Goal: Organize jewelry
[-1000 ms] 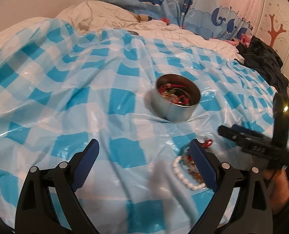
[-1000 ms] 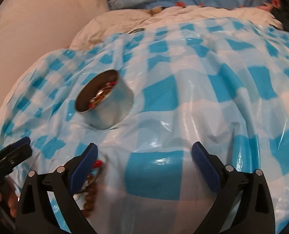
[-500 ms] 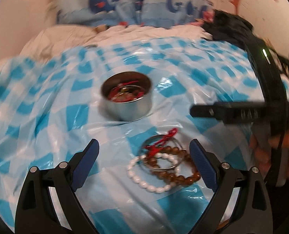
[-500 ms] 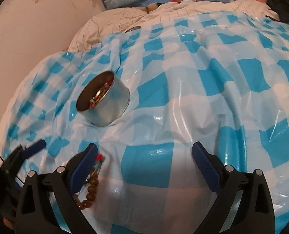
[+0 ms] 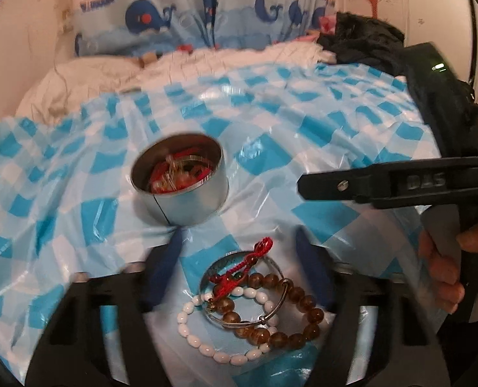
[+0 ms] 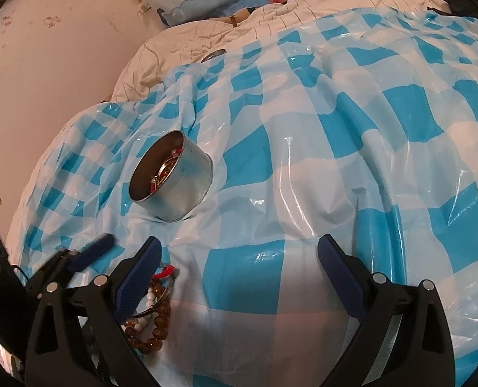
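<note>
Warm dim light, motion blur, fisheye bending

left claw [image 5: 239,267] closing around bracelets [image 5: 251,303]; tin [image 5: 187,193] beyond.

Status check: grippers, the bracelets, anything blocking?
Left gripper closing around bracelet pile, no grip yet. Right gripper open, empty. Tin clear behind.

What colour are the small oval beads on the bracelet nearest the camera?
White: the oval-bead bracelet shows best in the left wrist view, lying on the checked sheet.
</note>
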